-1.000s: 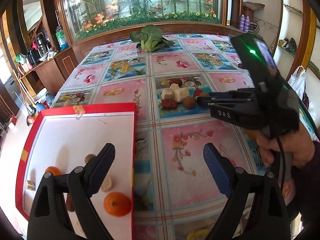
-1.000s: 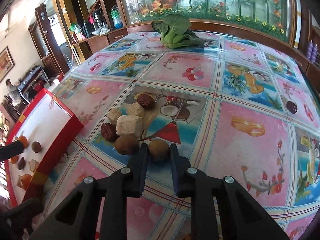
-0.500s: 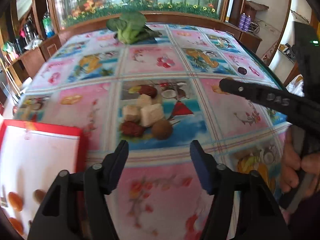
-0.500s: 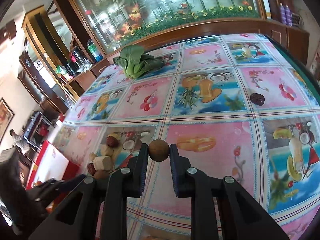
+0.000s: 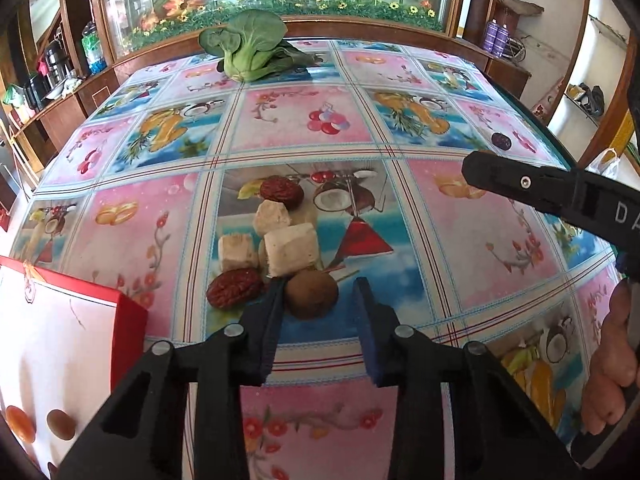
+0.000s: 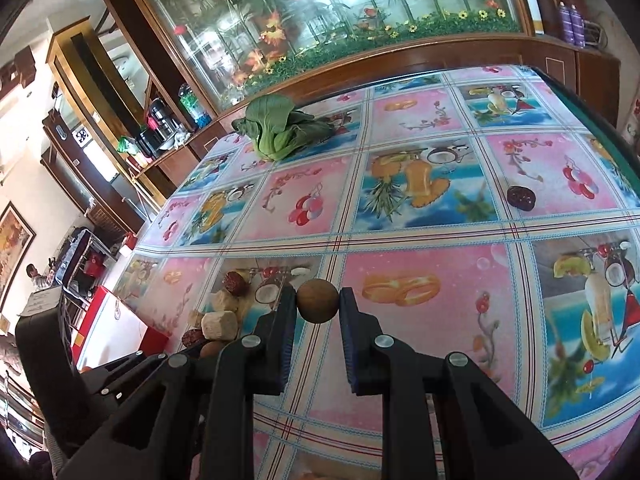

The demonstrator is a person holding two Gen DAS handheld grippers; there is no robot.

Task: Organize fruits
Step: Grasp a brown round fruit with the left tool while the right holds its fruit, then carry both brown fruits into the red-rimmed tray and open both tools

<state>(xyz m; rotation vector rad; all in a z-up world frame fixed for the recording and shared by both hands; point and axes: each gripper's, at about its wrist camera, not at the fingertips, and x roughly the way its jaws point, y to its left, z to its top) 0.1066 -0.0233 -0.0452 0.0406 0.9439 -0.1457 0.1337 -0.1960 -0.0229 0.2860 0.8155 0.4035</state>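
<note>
Left tongs [image 5: 318,300] point steeply down at the table [image 5: 480,240], jaws closing. A round brown fruit [image 5: 311,294] sits between them on the cloth, against the left jaw; a clear gap remains to the right jaw, so it is not yet gripped.

Right tongs [image 6: 318,306] are tilted down less steeply and held above the table, clamped on a second round brown fruit [image 6: 317,301], one pad on each side. A hand [image 5: 612,364] wraps that tool's handle at the right edge of the left view.

Count, cluster just ahead of the left tongs: 2 red dates, one [image 5: 234,288] just left of the left jaw, the other [image 5: 281,192] at the far end; 3 pale cubes [image 5: 291,249] between them. One dark fruit [image 6: 521,197] lies alone, well ahead and to the right of the right tongs.

Red box [image 5: 128,320] with white inside is left of the left tongs; visible in it: 1 orange fruit [image 5: 20,424], 1 small brown fruit [image 5: 61,424]; the rest is cut off.

One leafy green vegetable [image 5: 250,50] lies at the far edge of the table.

Orientation: near date's long axis runs crosswise to the left tongs, slightly tilted. Both brown fruits are round, no long axis to tell.
</note>
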